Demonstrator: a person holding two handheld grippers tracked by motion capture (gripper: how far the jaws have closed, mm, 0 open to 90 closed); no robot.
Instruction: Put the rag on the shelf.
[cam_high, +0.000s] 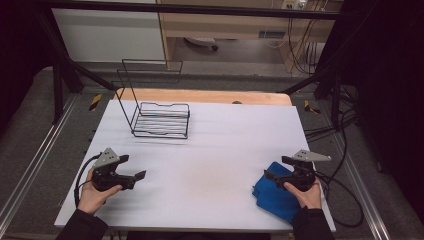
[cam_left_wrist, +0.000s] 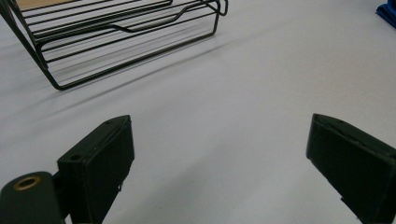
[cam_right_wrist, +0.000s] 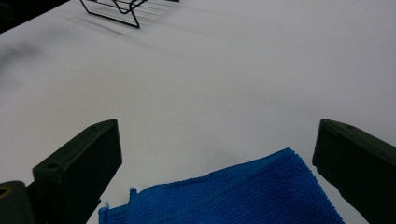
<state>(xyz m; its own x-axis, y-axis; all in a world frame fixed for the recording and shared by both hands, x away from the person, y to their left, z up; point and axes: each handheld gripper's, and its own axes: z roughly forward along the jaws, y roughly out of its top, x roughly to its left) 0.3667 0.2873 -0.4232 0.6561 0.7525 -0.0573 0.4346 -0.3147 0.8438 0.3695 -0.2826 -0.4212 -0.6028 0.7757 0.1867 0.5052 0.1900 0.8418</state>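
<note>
Left tool (cam_high: 141, 175) and right tool (cam_high: 268, 175) (both hand-held) agape

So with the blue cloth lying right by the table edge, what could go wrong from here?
1. The folded blue terry cloth lies beside the white table edge under the open right gripper; a nudge might slide it off.
2. The jaws might pinch only the top layer, so the cloth unfolds when lifted.
3. The black wire rack looks light; a bump from the open left gripper could shift it.
</note>
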